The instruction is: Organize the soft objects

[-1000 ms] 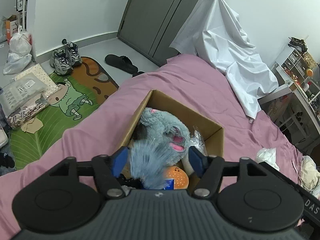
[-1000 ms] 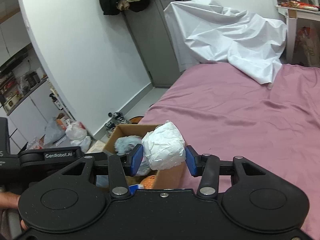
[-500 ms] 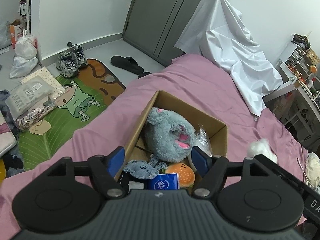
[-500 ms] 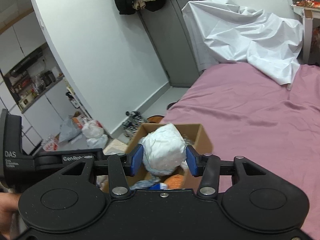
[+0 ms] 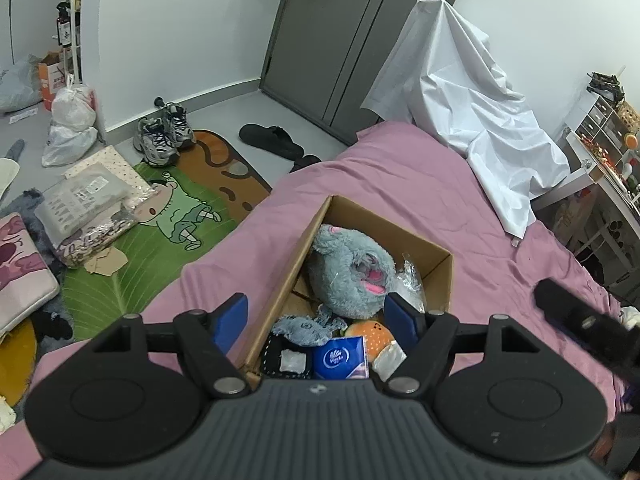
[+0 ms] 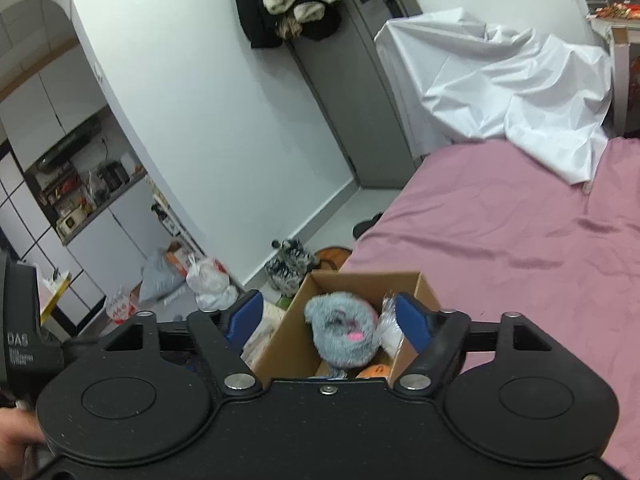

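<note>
Both grippers, left (image 5: pixel 318 316) and right (image 6: pixel 329 322), spread wide, empty, above box (image 5: pixel 434 258).

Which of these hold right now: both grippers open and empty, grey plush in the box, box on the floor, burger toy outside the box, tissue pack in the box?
1. Both the left gripper and the right gripper are open and empty. True.
2. The grey plush lies in the cardboard box. True.
3. The box stands on the floor. False: it sits on the pink bed.
4. The burger toy lies outside the box. False: it is inside, beside the blue tissue pack.
5. The tissue pack is in the box. True.
</note>
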